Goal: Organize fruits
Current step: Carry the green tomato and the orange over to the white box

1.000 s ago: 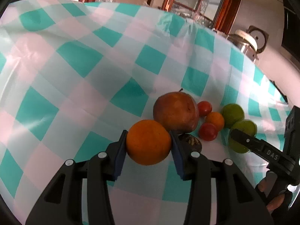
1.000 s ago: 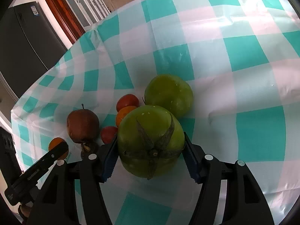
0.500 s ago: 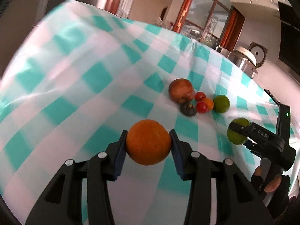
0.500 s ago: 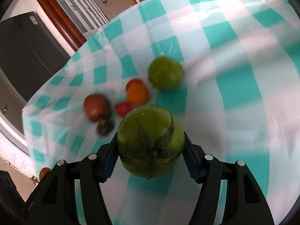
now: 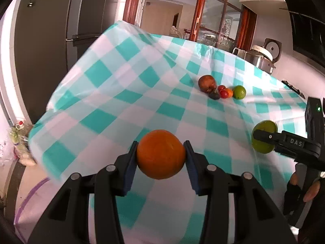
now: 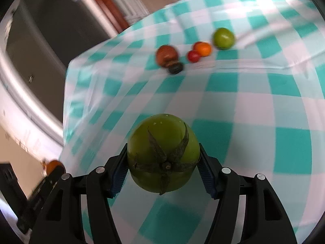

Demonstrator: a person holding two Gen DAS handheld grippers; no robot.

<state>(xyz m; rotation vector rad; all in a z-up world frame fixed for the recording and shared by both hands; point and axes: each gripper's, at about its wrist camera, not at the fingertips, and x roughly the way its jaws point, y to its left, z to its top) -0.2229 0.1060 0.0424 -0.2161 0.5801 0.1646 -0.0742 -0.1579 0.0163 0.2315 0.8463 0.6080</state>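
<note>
My left gripper is shut on an orange, held above the near part of the checked tablecloth. My right gripper is shut on a large green tomato with a dried calyx facing the camera; the left wrist view shows that same green tomato at the right. Far back on the cloth lies a cluster: a brown-red apple, a dark small fruit, red tomatoes, a small orange fruit and a second green tomato.
A dark fridge stands left of the table. Cookers sit on the counter behind it. The cloth's left edge drops toward the floor. A gloved hand holds the right gripper's handle.
Both grippers have drawn back from the fruit cluster, each carrying its fruit. The cluster now looks small and far, and more of the room and the cloth's edge shows.
</note>
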